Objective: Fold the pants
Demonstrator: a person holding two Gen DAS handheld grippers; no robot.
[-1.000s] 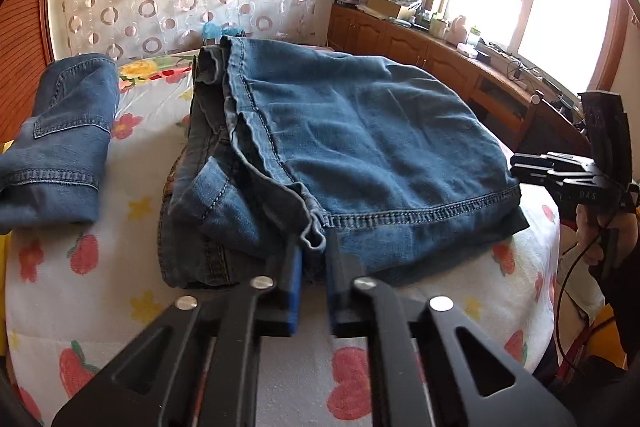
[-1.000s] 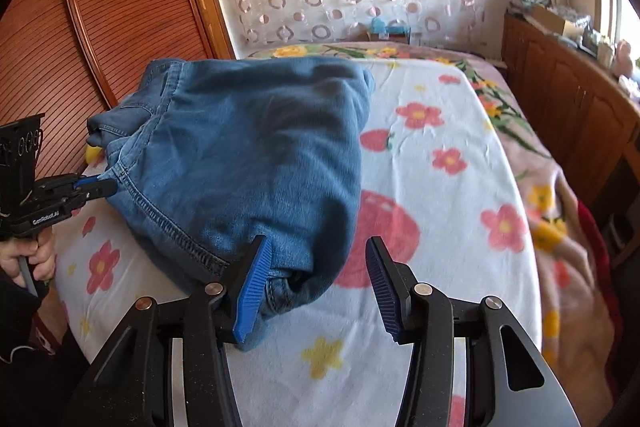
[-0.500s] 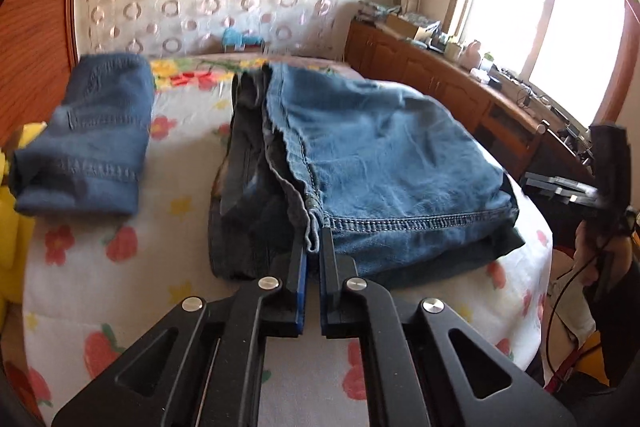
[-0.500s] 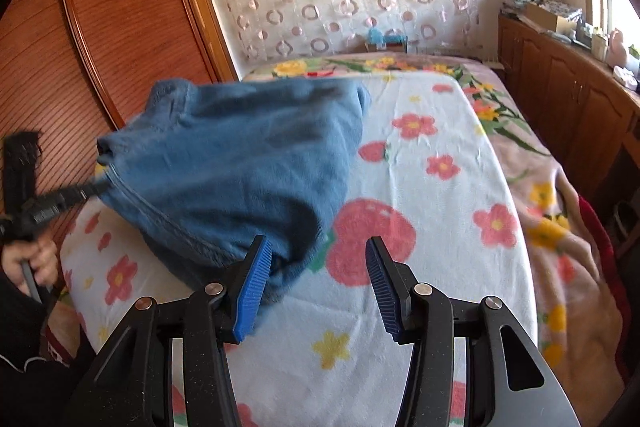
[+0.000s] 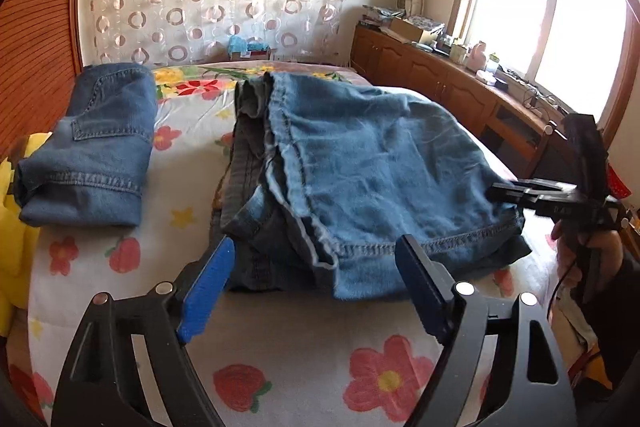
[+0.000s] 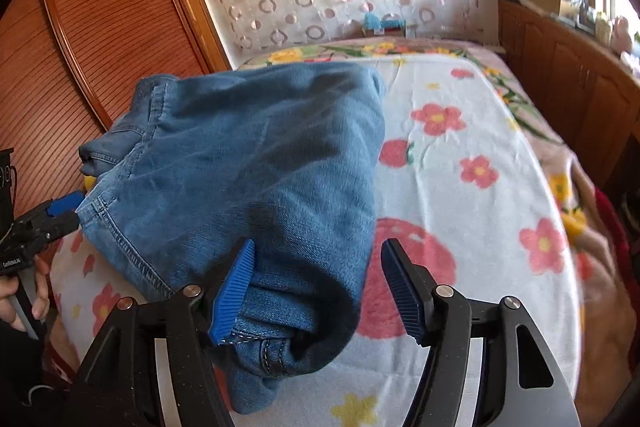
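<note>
A pair of blue denim pants (image 5: 360,171) lies folded in a thick stack on the flowered bed cover (image 5: 304,343). My left gripper (image 5: 316,283) is open, its jaws wide apart just in front of the stack's hemmed near edge, holding nothing. My right gripper (image 6: 316,287) is open, with the pants' near corner (image 6: 280,235) lying between its fingers. In the left wrist view the right gripper (image 5: 504,193) touches the stack's right corner. In the right wrist view the left gripper (image 6: 64,213) sits at the stack's left hem.
A second folded pair of jeans (image 5: 96,143) lies at the left of the bed, beside something yellow (image 5: 12,227). Wooden cabinets (image 5: 448,87) with clutter run under the window on the right. A wooden slatted wardrobe (image 6: 92,39) stands on the left.
My left gripper was shut on the pants' hem half a second ago; it has let go and opened wide. The lifted denim has dropped onto the stack. The right gripper stays open.
</note>
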